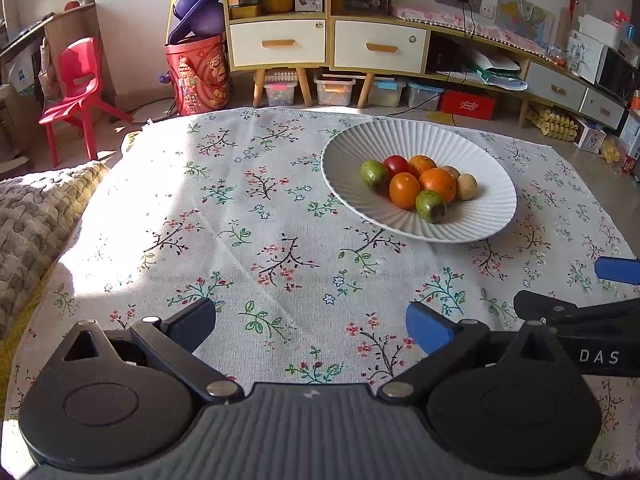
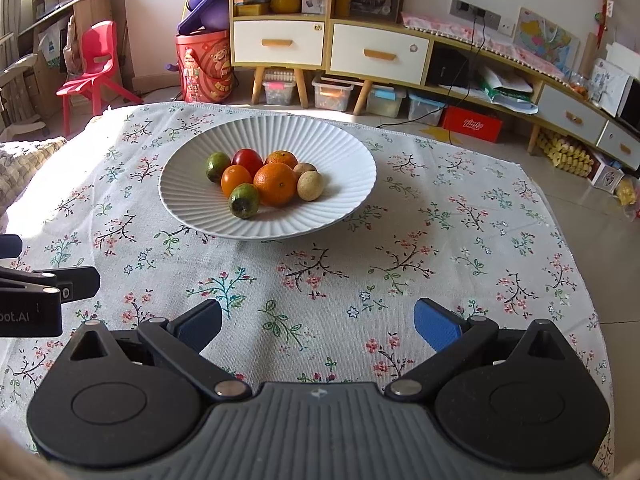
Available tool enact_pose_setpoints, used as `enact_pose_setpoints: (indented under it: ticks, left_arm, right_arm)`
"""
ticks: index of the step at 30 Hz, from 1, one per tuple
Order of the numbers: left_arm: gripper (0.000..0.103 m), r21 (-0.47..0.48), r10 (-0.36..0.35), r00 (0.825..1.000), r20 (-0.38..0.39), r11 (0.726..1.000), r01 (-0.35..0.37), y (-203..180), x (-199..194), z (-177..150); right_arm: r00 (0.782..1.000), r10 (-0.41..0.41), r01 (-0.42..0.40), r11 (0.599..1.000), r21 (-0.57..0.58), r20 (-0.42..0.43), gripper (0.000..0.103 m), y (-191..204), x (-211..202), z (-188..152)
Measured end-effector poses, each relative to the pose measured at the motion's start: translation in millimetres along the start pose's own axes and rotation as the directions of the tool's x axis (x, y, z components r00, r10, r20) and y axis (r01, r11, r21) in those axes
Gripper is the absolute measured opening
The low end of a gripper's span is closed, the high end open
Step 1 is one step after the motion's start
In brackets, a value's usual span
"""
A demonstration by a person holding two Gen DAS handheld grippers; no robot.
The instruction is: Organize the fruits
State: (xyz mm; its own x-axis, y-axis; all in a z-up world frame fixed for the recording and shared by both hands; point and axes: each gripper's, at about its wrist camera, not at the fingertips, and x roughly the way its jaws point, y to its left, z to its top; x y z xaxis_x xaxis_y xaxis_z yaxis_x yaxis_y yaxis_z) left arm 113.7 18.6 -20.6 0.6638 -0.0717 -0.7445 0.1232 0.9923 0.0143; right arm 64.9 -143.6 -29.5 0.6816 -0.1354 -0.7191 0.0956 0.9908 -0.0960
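A white ribbed plate point(image 1: 472, 148) point(image 2: 344, 152) sits on the floral tablecloth and holds several fruits: oranges point(image 1: 438, 185) point(image 2: 275, 184), a red tomato point(image 1: 395, 164) point(image 2: 248, 159), green fruits point(image 1: 429, 206) point(image 2: 243, 200) and tan round fruits point(image 1: 467, 187) point(image 2: 310, 186). My left gripper point(image 1: 310, 324) is open and empty, low over the cloth, with the plate ahead to the right. My right gripper point(image 2: 318, 322) is open and empty, with the plate ahead to the left. Each gripper shows at the edge of the other's view.
The floral tablecloth point(image 1: 248, 220) point(image 2: 440, 248) covers the table. A knitted blanket point(image 1: 36, 208) lies off its left edge. Beyond the far edge stand a red chair point(image 1: 76, 84), a red bucket point(image 1: 200, 76) and wooden cabinets point(image 2: 328, 48).
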Motion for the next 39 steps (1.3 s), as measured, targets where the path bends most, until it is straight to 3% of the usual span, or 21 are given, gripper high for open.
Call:
enact_pose_setpoints:
  ticks: [39]
  left_arm:
    - [0.092, 0.01, -0.008, 1.0, -0.004, 1.0, 0.008, -3.4, -1.4, -1.4]
  right_arm:
    - [1.0, -0.003, 0.003, 1.0, 0.002, 0.001, 0.102, -1.5, -0.5, 1.7]
